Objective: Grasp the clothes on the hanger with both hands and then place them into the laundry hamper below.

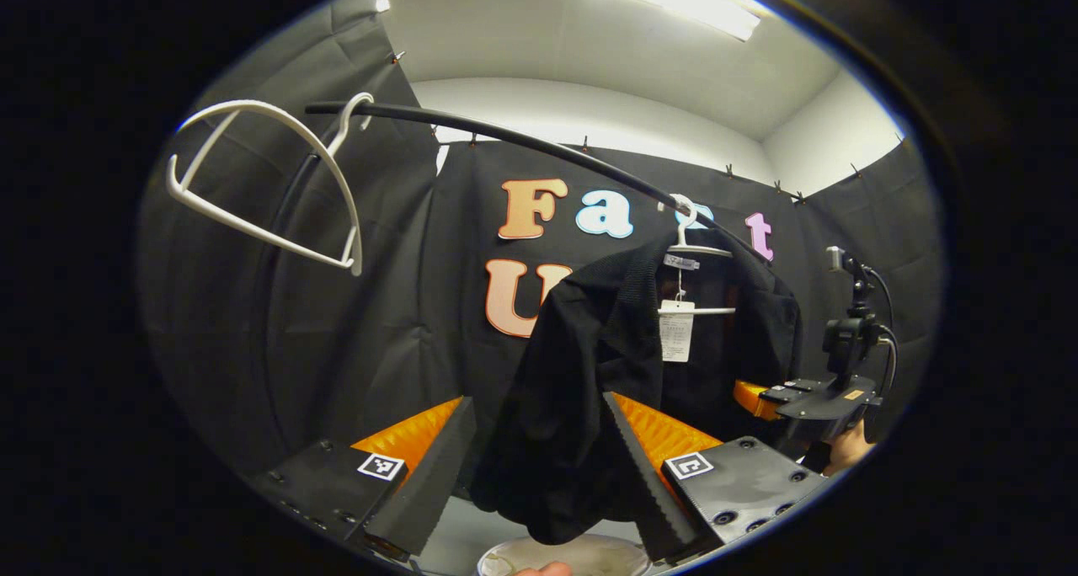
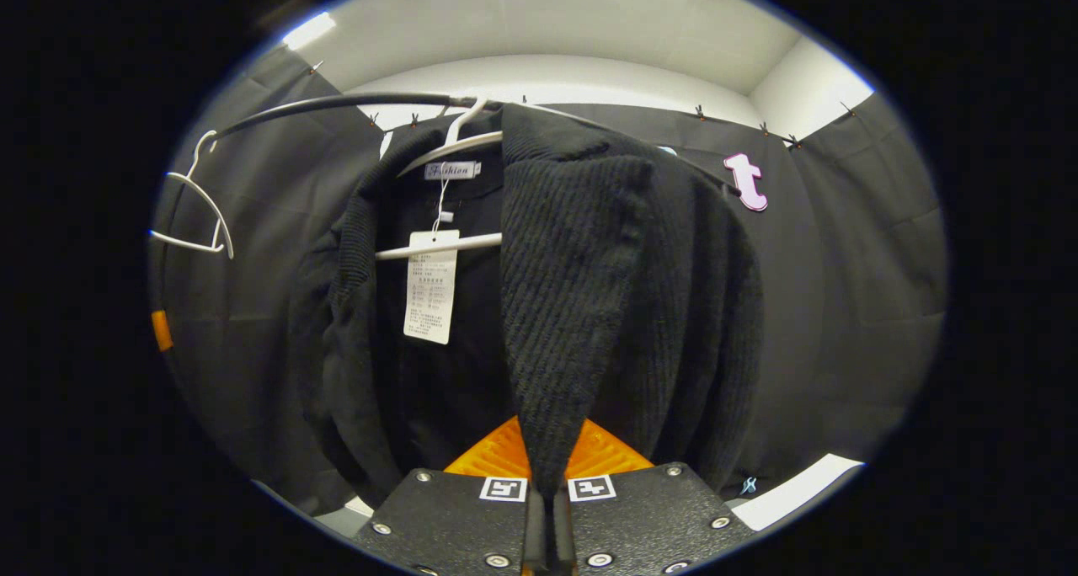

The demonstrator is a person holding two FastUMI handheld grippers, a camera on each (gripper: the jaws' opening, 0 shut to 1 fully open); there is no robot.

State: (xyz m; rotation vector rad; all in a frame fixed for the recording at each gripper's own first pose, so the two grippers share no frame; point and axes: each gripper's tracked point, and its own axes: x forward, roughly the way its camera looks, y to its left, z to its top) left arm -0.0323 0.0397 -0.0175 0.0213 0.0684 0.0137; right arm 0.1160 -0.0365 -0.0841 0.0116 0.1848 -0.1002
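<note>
A black knit jacket hangs on a white hanger from a black rail, with a paper tag at its collar. My left gripper is open, its fingers standing either side of the jacket's lower front panel without pressing on it. In the right gripper view the same jacket hangs on its hanger, and my right gripper is shut on the front edge of the ribbed panel. Farther off in the left gripper view, the right gripper is at the jacket's far side, with a hand behind it.
An empty white hanger hangs on the rail left of the jacket; it is also in the right gripper view. A pale round container rim lies below the jacket. Black cloth walls close in the back and sides.
</note>
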